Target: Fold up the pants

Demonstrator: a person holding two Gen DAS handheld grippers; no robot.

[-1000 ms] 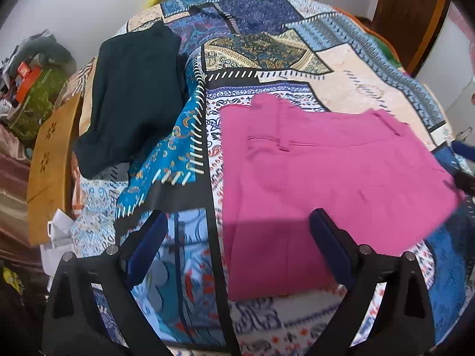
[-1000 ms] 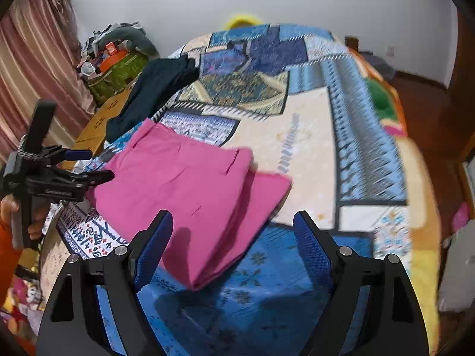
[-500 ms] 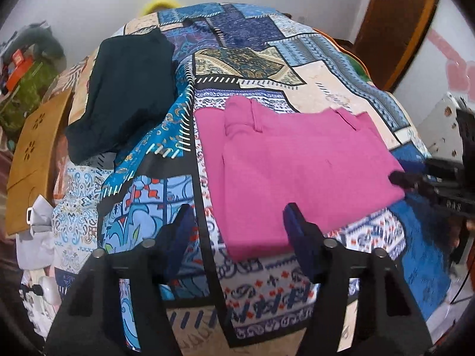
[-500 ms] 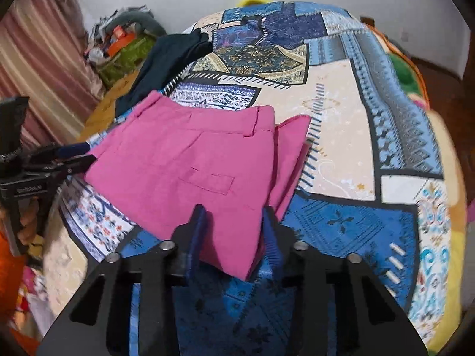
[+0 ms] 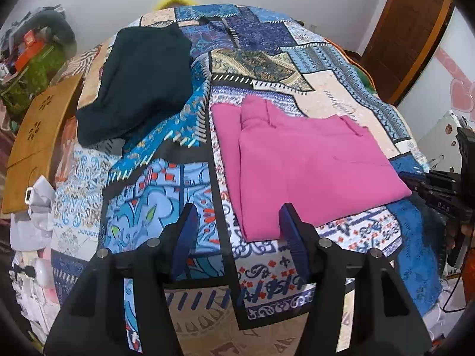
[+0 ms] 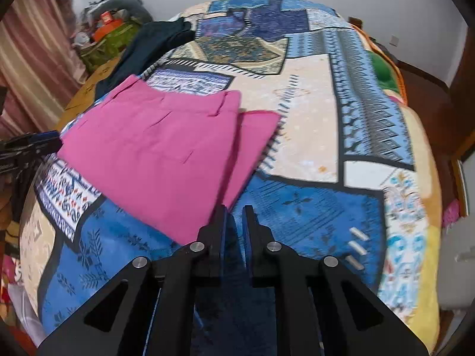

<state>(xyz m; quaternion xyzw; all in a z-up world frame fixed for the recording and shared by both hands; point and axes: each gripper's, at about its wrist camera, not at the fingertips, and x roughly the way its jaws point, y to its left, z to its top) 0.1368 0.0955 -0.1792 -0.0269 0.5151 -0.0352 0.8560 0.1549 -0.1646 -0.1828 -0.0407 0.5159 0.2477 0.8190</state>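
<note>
So, going camera by camera:

Left wrist view, pants: the bright pink fabric pants (image 5: 308, 166) lie flat on the patchwork blue-and-cream bedspread (image 5: 166, 195), already doubled into a squarish packet, with a waistband and belt loops along the far edge and one layer sticking out a bit on the left side.
Left wrist view, left gripper: the black two-finger left gripper with blue pads (image 5: 237, 231) hangs over the near edge of the packet, jaws about halfway and closing. Its right pad overlaps the pink corner in the picture, but nothing sits between the pads, so it's empty.
Left wrist view, extras: a dark teal folded garment (image 5: 139, 83) sits well apart at the far left of the bed, with a wooden board (image 5: 32, 136) off the bed's edge.

Right wrist view, pants: same packet, back pocket facing up, the lower layer poking out to the right past the top one.
Right wrist view, right gripper: the matching right gripper (image 6: 234, 216) is just at the packet's near corner, jaws closing with only a thin slit left. I see bedspread in the gap, no pink cloth pinched.

Progress: I'd say the folding is mostly done.
Left to do: maybe squaring up those offset layers, or one more fold if a smaller bundle is wanted.
</note>
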